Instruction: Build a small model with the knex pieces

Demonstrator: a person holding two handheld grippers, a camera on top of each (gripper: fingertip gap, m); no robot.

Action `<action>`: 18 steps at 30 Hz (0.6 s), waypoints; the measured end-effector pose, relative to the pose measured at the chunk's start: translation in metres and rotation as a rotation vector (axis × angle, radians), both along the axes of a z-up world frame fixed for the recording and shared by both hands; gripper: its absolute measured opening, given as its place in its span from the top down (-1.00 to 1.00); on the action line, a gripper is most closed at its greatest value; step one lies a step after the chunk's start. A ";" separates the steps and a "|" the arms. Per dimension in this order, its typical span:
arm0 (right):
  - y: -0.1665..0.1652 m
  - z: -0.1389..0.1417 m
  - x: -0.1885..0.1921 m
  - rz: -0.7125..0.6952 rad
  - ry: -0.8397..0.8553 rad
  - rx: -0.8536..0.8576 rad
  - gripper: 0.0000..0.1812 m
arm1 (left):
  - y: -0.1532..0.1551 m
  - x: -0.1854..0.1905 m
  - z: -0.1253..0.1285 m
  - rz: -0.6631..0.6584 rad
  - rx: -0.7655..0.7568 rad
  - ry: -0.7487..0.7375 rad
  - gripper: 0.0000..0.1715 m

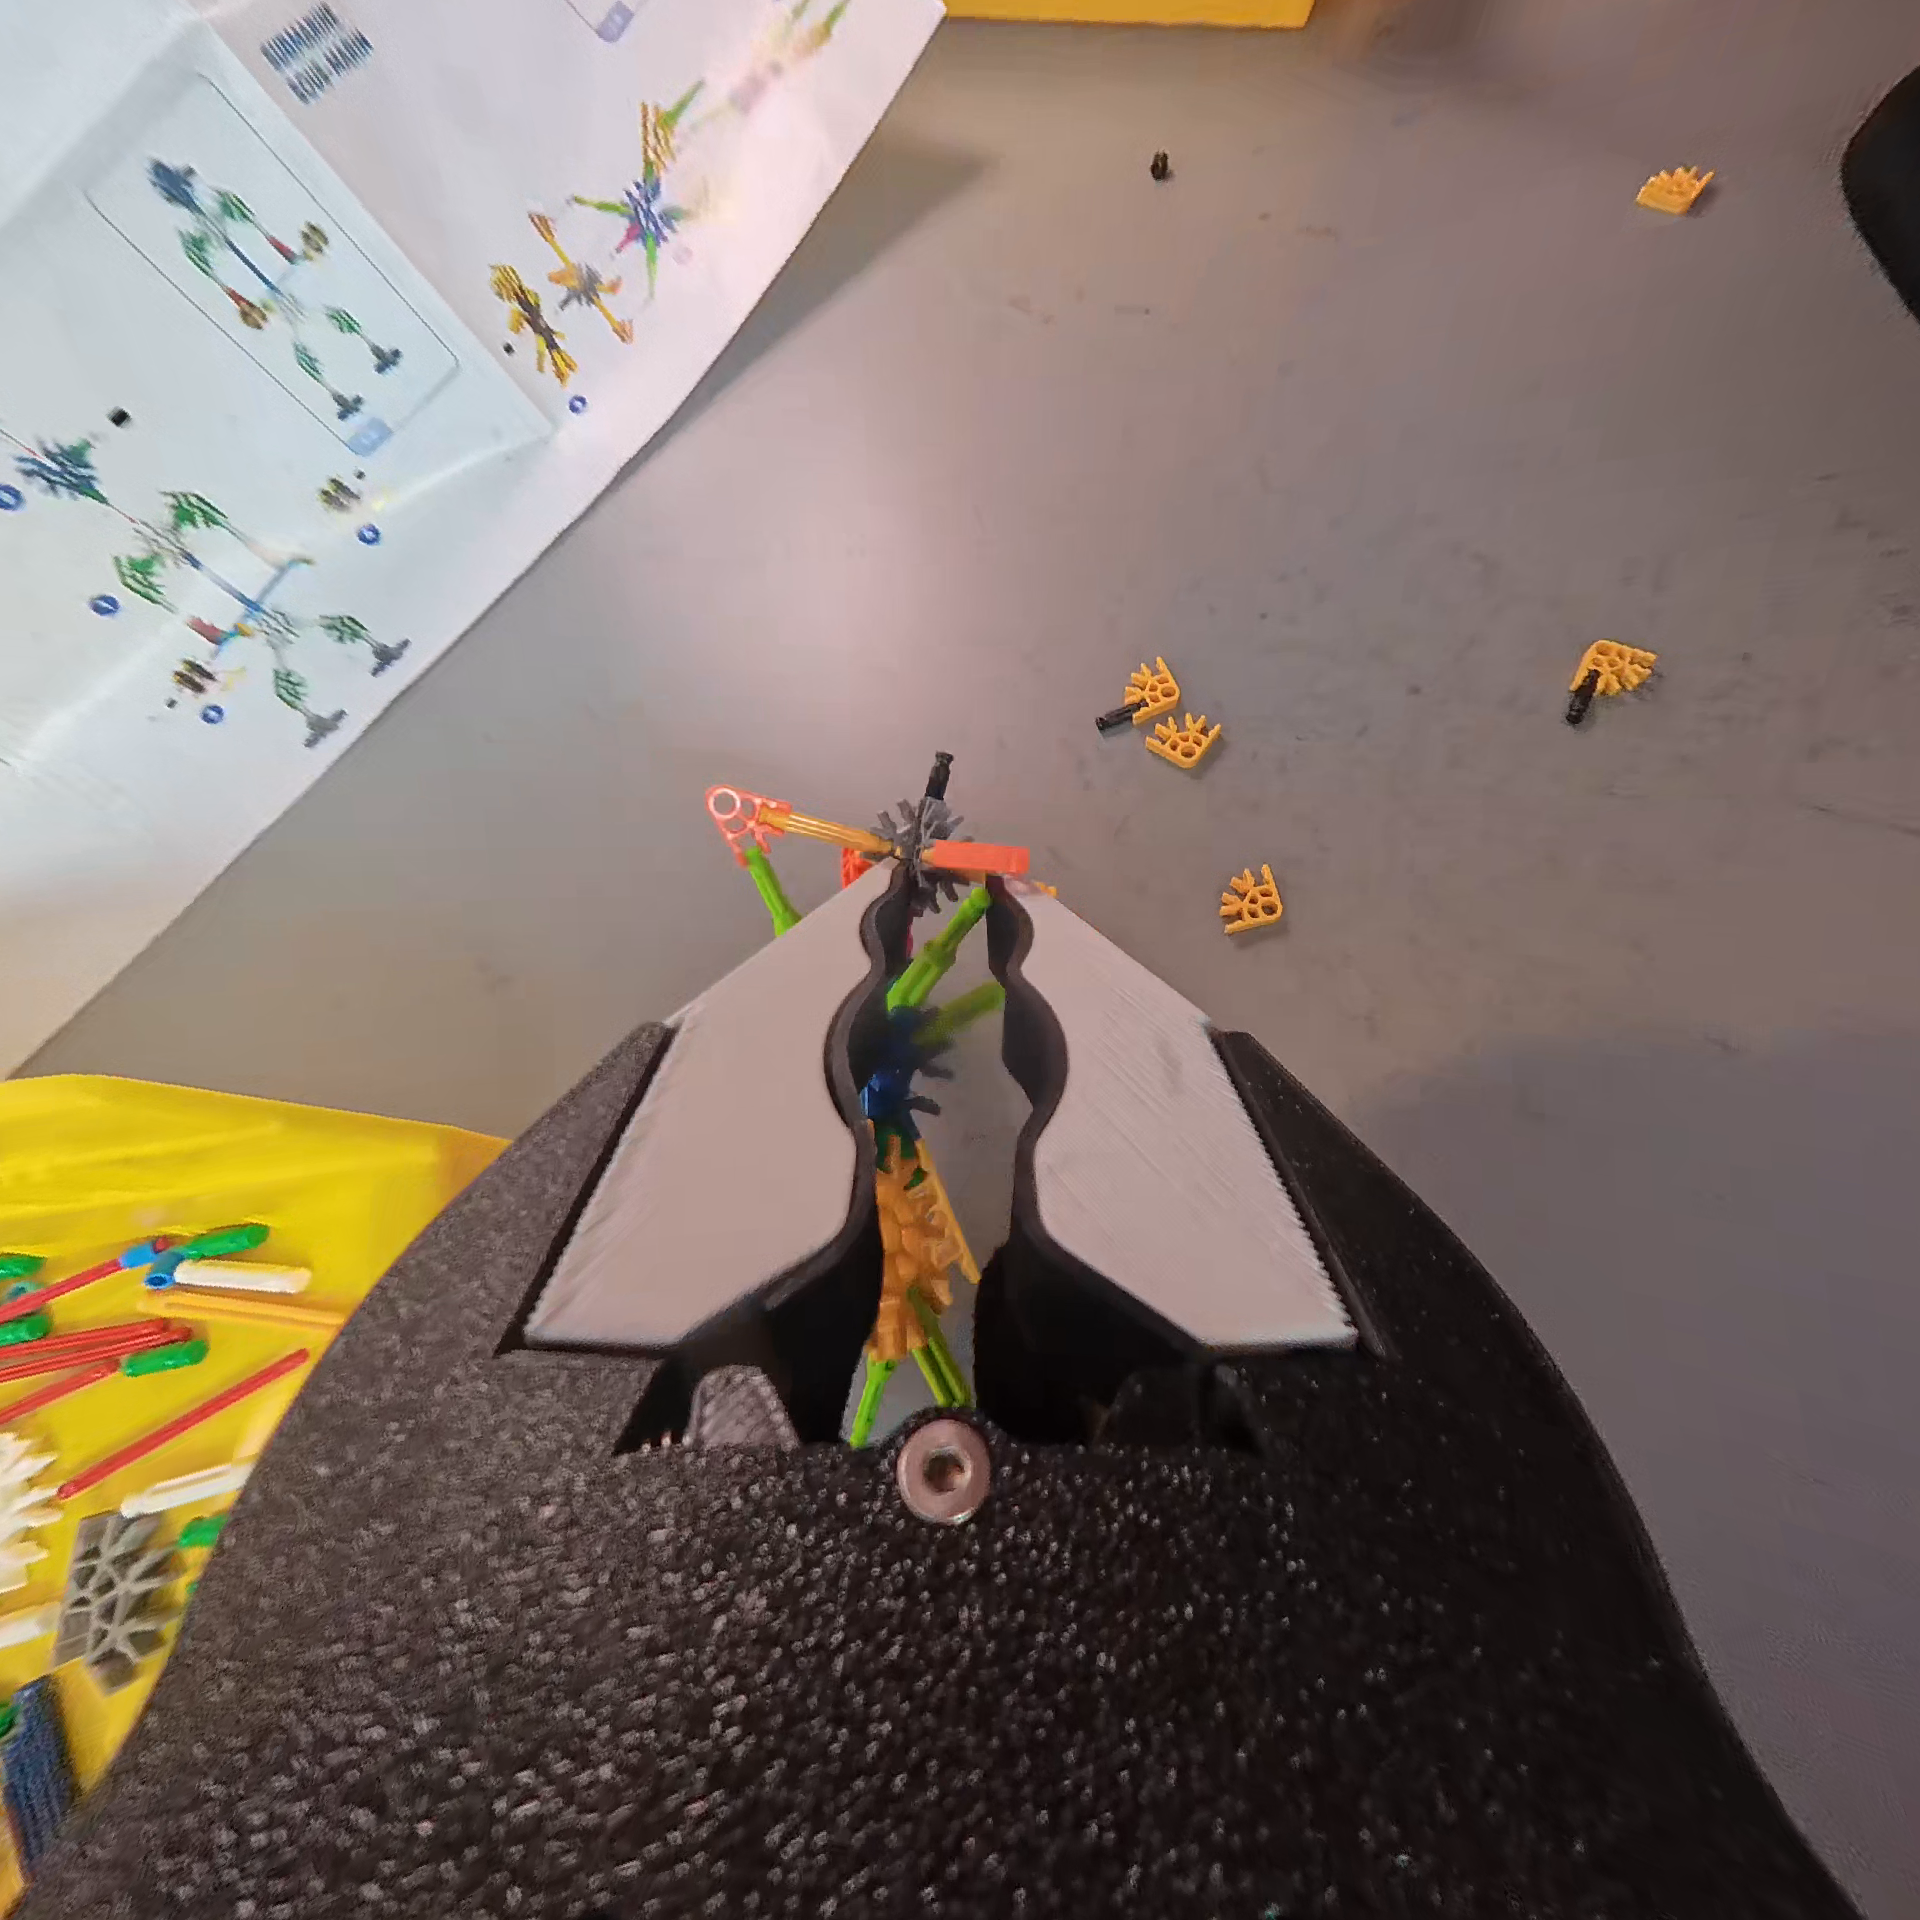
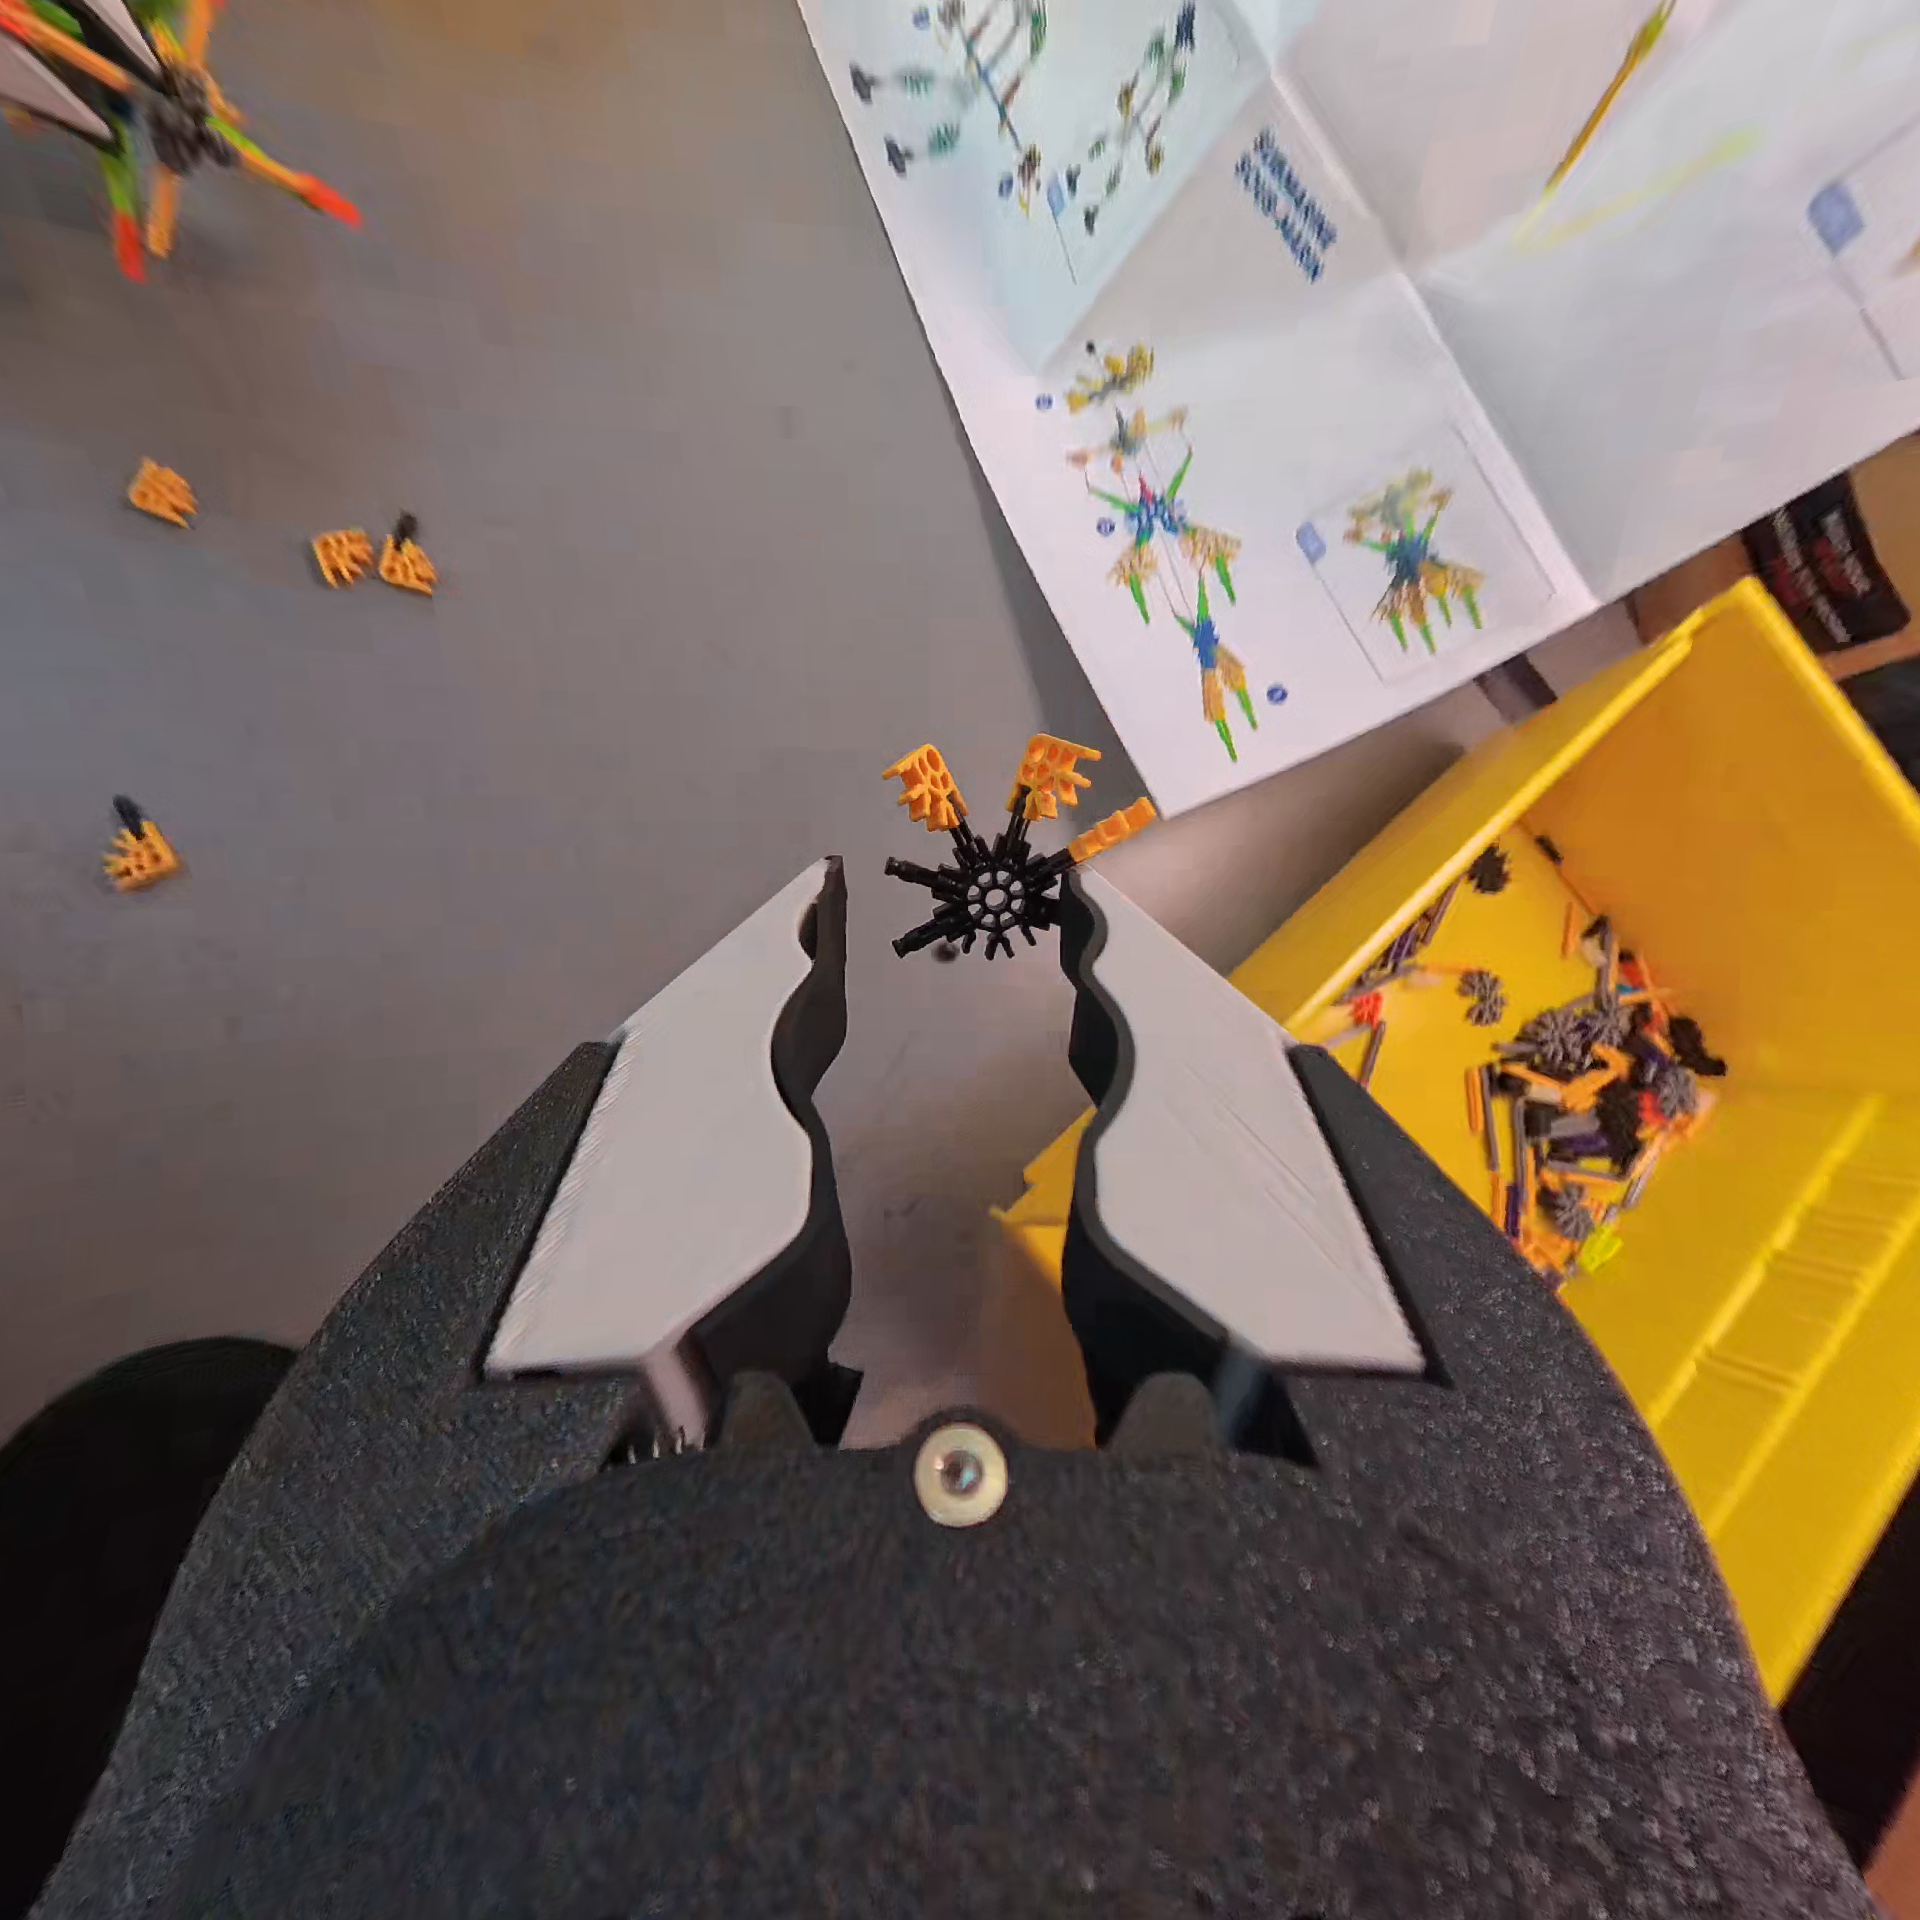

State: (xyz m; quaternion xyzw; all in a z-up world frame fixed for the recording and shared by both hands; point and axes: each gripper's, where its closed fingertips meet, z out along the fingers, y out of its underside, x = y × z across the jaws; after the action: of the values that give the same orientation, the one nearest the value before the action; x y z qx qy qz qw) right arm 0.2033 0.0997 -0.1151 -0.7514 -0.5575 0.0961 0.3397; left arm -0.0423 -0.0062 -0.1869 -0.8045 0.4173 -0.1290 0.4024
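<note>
a: where does the black hub [image 2: 992, 894] sit against the right gripper [image 2: 951, 883]?

b: straight ahead, at the tips; it lies nearer the right-hand finger, which touches or nearly touches it, and apart from the left-hand finger; the jaws stand fairly wide and hold nothing; short black rods fan out from the hub, three of them capped with orange connectors [image 2: 1049, 774] on the far side, away from the gripper.

a: is it resting on the worktop [image 2: 623, 520]?

b: i cannot tell; it looks flat-on to the camera, hole in the middle showing.

a: and the left gripper [image 1: 940, 888]?

b: narrowed onto a rod-and-connector model [image 1: 914, 1143] that runs lengthwise between the fingers; green rods, a blue hub, orange connectors, and a grey hub with an orange piece poking out past the tips; in the right wrist view it shows far off at the upper left, well apart from the black hub.

a: room around?

b: grey worktop lies open to the left, with loose orange connectors [image 2: 161, 490] scattered well away; to the right the yellow bin [image 2: 1714, 1299] of parts sits just beside the right gripper, its edge close under the right finger; the instruction sheet [image 2: 1455, 343] lies beyond.
</note>
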 end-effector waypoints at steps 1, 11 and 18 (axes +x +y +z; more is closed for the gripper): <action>-0.003 -0.012 0.010 -0.014 -0.036 -0.033 0.57 | -0.001 0.000 -0.005 -0.002 -0.046 0.007 0.81; -0.003 -0.105 0.023 -0.183 0.064 -0.146 0.64 | -0.004 0.001 -0.015 -0.014 -0.148 -0.003 0.69; -0.053 -0.111 -0.022 0.046 0.096 -0.329 0.33 | -0.020 -0.007 0.020 0.043 -0.022 -0.209 0.52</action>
State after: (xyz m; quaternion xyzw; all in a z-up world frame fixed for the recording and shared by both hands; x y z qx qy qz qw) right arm 0.1810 0.0471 -0.2261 -0.7785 -0.5344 0.2297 0.2359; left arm -0.0490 -0.0258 -0.1665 -0.7998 0.3543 -0.2080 0.4376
